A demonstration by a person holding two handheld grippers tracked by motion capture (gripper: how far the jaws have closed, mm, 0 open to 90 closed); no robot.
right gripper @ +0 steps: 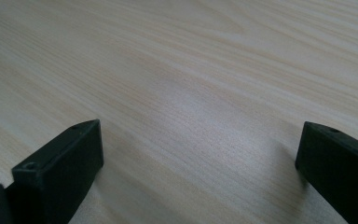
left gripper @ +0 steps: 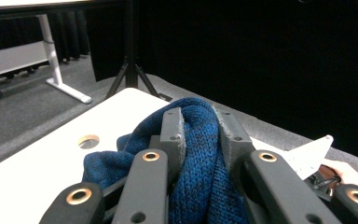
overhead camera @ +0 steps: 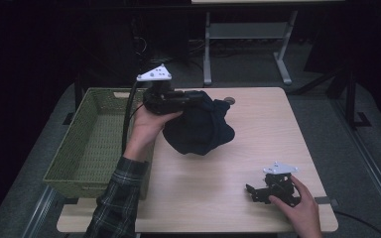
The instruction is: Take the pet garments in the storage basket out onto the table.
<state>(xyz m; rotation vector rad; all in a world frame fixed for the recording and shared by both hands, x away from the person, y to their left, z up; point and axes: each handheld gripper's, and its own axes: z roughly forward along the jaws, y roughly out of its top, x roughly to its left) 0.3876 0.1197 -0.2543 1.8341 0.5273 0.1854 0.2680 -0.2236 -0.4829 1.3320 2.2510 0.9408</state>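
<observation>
A dark blue knitted garment (overhead camera: 201,129) hangs in a bunch over the middle of the wooden table (overhead camera: 263,134), its lower part touching or just above the top. My left gripper (overhead camera: 191,96) is shut on its upper fold, held up by a hand in a plaid sleeve. In the left gripper view the blue knit (left gripper: 200,158) is pinched between the two grey pads (left gripper: 175,135) of the left gripper (left gripper: 200,122). My right gripper (overhead camera: 252,193) lies low at the table's front right under a hand. Its jaws stand wide open over bare wood (right gripper: 200,149).
A green woven basket (overhead camera: 96,144) stands along the table's left side, right beside the left forearm. A round hole (overhead camera: 229,101) marks the tabletop behind the garment. A white desk frame (overhead camera: 248,34) stands on the dark floor beyond.
</observation>
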